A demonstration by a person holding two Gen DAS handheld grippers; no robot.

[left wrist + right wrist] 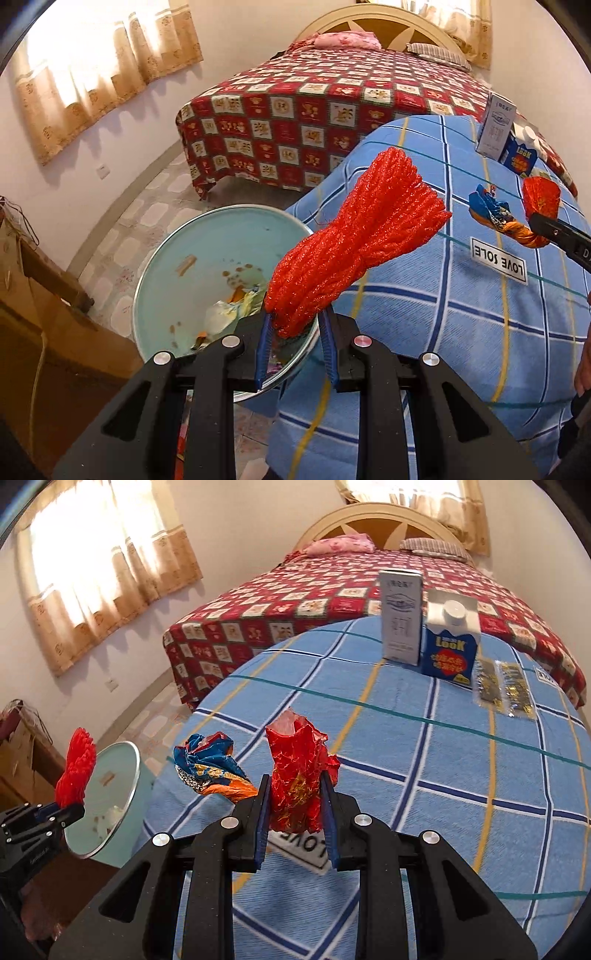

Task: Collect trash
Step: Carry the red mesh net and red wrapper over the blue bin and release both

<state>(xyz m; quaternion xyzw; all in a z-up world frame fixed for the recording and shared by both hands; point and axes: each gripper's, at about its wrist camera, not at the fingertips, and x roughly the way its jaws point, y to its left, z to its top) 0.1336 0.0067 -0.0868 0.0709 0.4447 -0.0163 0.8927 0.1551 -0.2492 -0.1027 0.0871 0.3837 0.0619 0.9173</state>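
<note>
My left gripper (295, 325) is shut on a bunched red mesh net (354, 236), held over the near rim of a pale green bin (173, 266) with scraps inside. From the right wrist view the same net (75, 768) and left gripper (70, 806) show beside the bin (125, 775). My right gripper (295, 794) is shut on a crumpled red foil wrapper (295, 771) above the blue checked table cloth (424, 760). A crumpled blue and orange wrapper (210, 766) lies on the cloth just left of it. The red wrapper (541, 195) and blue wrapper (498, 216) also show in the left wrist view.
A white carton (400, 616) and a blue "Look" carton (450, 646) stand at the far side of the table, with two clear foil packets (504, 688) beside them. A bed with a red patterned cover (314, 602) lies beyond. A wooden cabinet (40, 314) stands left of the bin.
</note>
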